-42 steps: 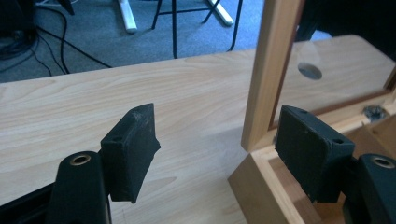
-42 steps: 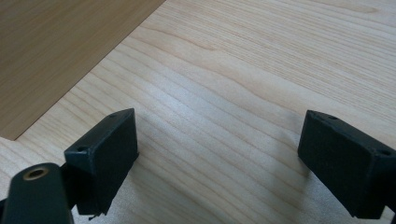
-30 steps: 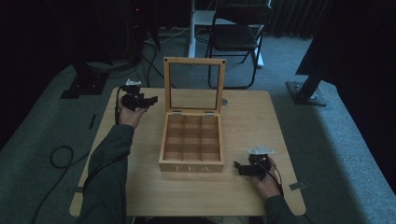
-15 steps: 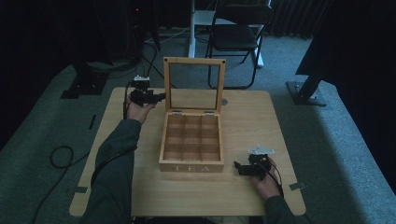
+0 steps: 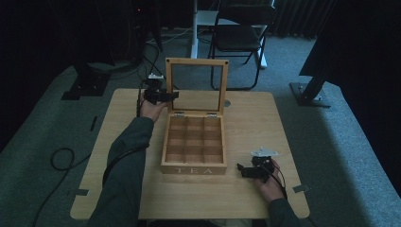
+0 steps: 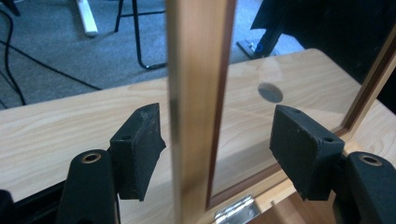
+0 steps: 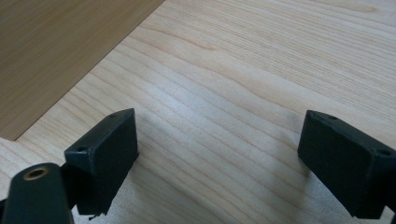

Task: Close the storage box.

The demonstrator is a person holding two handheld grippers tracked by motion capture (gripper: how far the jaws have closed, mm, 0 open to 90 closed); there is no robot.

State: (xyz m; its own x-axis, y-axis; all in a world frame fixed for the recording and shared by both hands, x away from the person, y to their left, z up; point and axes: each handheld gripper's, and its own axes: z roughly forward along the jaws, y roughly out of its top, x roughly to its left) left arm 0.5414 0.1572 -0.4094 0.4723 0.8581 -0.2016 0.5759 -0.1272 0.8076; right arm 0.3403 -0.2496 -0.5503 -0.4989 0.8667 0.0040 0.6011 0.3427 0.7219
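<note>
The left gripper (image 6: 217, 140), in the lower half of its own view, has blocky matte-black pads (image 6: 139, 149) set to either side of the upright side rail of the lid (image 6: 196, 93), a pale wooden frame with a darker inner edge around a clear pane; the jaws have just been closing, the rail stands between them, and a gap shows on both sides, so they are apart and not yet pressing. A small metal hinge (image 6: 233, 215) glints at the bottom of that view. In the high view this gripper (image 5: 174, 95) sits left of centre in the upper half, at the left edge of the raised lid (image 5: 196, 61). The tea box (image 5: 194, 168) stands mid-frame on the light-grained wooden table (image 5: 255, 123), its nine square wooden compartments (image 5: 194, 139) appearing empty and "TEA" lettered on its front. The right gripper (image 5: 239, 168), at lower right just beside the box, rests low on the table with jaws wide apart over bare wood grain (image 7: 219, 112).
</note>
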